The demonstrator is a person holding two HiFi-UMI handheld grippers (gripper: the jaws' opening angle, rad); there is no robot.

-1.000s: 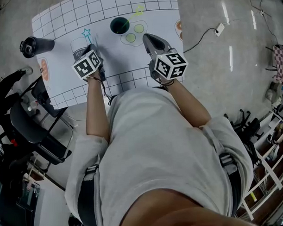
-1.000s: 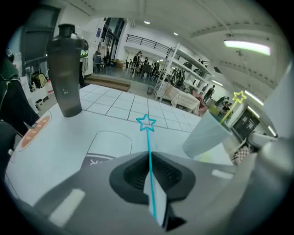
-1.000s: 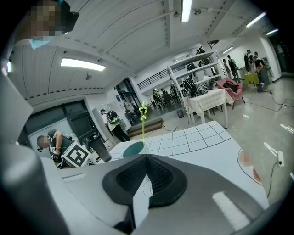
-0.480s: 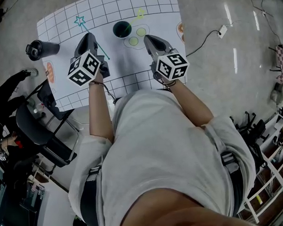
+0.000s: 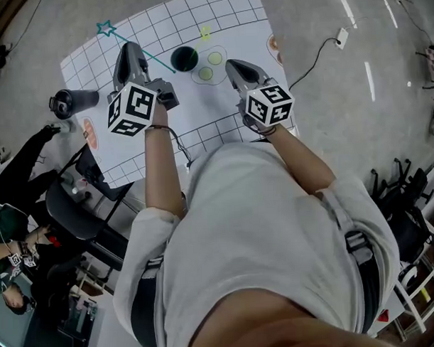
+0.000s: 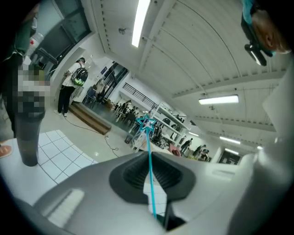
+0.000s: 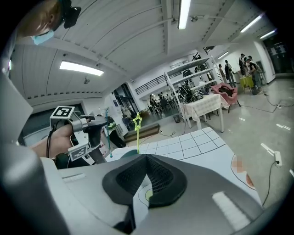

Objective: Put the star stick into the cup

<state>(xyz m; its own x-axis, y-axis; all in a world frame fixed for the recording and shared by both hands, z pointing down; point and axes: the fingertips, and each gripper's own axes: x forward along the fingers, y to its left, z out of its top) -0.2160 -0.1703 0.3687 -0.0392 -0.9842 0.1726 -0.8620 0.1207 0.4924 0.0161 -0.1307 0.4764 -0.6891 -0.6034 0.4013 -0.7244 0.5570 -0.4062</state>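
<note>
We are holding a star stick (image 6: 149,170) above the gridded mat (image 5: 218,12).
We are pinching it in the left gripper (image 6: 149,153), star aiming at 10 o'clock. The right gripper (image 7: 147,158), jaws together on nothing, is hovering at 3 o'clock of the cup (image 5: 184,59), where a yellow stick (image 7: 137,137) is standing.

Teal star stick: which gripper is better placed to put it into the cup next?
Left. The left gripper is clamped on the teal star stick, close beside the dark cup; the right gripper is shut on nothing.
</note>
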